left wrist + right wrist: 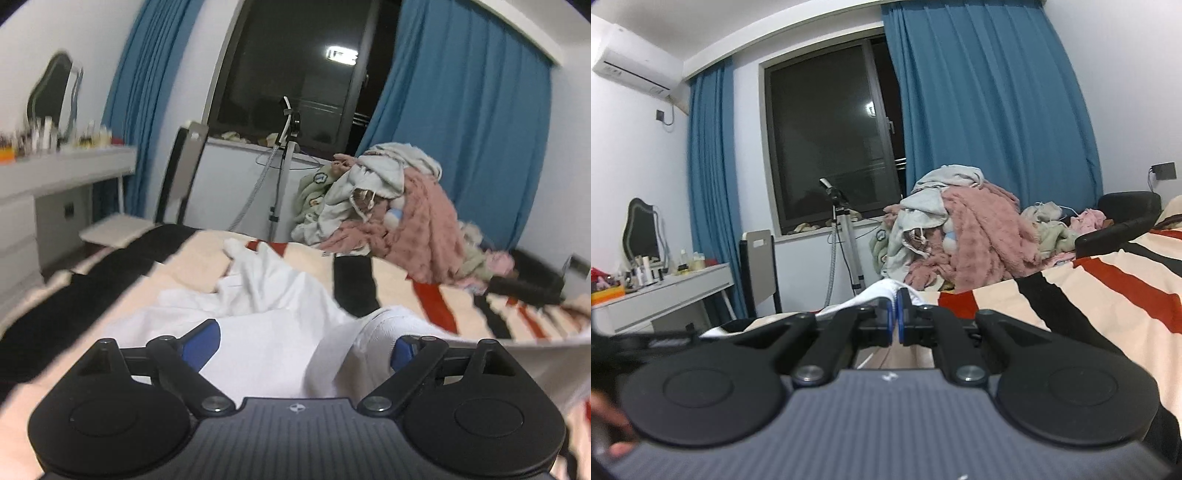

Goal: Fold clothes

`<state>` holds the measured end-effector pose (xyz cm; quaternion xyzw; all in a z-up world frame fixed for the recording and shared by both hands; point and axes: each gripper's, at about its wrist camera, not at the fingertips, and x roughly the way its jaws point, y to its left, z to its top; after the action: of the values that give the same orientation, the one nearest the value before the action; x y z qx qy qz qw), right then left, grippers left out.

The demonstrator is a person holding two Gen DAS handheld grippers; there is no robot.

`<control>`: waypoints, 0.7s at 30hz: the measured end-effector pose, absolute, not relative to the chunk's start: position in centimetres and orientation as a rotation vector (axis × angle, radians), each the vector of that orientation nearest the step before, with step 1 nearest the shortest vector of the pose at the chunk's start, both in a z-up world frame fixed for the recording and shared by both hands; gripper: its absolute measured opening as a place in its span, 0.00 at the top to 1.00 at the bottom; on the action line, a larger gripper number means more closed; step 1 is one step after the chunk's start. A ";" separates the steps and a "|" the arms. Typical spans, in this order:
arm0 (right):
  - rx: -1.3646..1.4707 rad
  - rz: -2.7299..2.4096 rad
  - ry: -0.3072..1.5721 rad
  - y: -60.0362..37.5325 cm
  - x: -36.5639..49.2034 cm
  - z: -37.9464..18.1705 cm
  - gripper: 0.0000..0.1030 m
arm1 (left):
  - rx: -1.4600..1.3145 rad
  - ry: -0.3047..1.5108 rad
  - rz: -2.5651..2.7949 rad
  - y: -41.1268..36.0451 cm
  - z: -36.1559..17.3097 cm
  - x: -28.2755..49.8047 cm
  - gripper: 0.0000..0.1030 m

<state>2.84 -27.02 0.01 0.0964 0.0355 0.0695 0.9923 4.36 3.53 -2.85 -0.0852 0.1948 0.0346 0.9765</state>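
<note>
- White garment [266,332] lies crumpled on the striped blanket [443,291] covering the bed, directly ahead of the left gripper [306,341].
- Left gripper: held low and level over the garment; jaws spread wide, with cloth lying between the blue pads [201,345] and a fold draped against the right-side pad. Nothing is clamped.
- Right gripper [896,314]: held low above the bed, pointing toward the window [831,136]; jaws clenched on an edge of the white garment [886,288], which bunches just beyond the fingertips.
- Pile of clothes [964,240], pink and grey, sits at the far side of the bed, well apart from both grippers.
</note>
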 end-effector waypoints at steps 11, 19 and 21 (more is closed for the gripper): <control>0.169 0.073 0.073 -26.8 2.6 -0.4 0.94 | 0.042 0.637 0.035 -0.7 -7.5 7.1 0.14; 0.110 0.039 0.198 -26.8 4.6 -2.1 0.94 | -0.109 0.568 0.173 2.5 -6.8 8.5 0.07; 0.095 0.030 0.230 -26.8 5.2 -2.5 0.93 | -0.130 0.525 0.182 3.2 -5.4 7.3 0.07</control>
<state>5.18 -26.83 -2.51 0.0472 0.1148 0.0150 0.9922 7.35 3.17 -5.43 -0.0643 0.2588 0.0897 0.9596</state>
